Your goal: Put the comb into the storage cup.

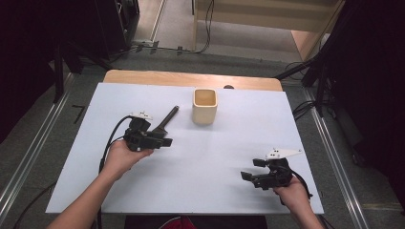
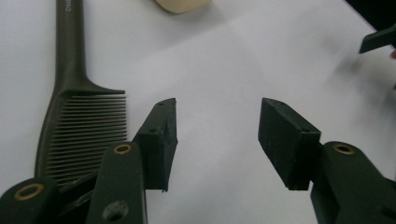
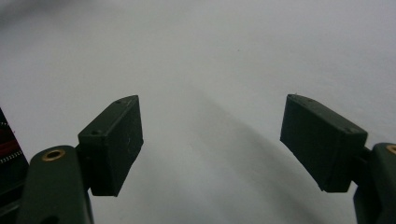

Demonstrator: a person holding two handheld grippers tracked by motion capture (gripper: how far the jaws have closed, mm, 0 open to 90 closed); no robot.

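A dark tail comb (image 1: 166,119) lies flat on the white sheet (image 1: 224,143), its thin handle pointing toward the far side. In the left gripper view the comb (image 2: 79,126) has its teeth just left of my left gripper (image 2: 217,135), which is open with only bare sheet between its jaws. In the high view the left gripper (image 1: 165,142) sits over the comb's toothed end. A cream square cup (image 1: 205,106) stands upright beyond the comb; its bottom corner (image 2: 180,4) shows in the left gripper view. My right gripper (image 1: 246,176) (image 3: 212,140) is open over bare sheet at the near right.
The white sheet covers a wooden table (image 1: 191,78) whose far edge shows behind the cup. Metal floor rails (image 1: 28,152) run along both sides. Dark stands and cables (image 1: 315,71) crowd the far right. The other gripper's jaw (image 2: 378,39) shows at the right edge of the left gripper view.
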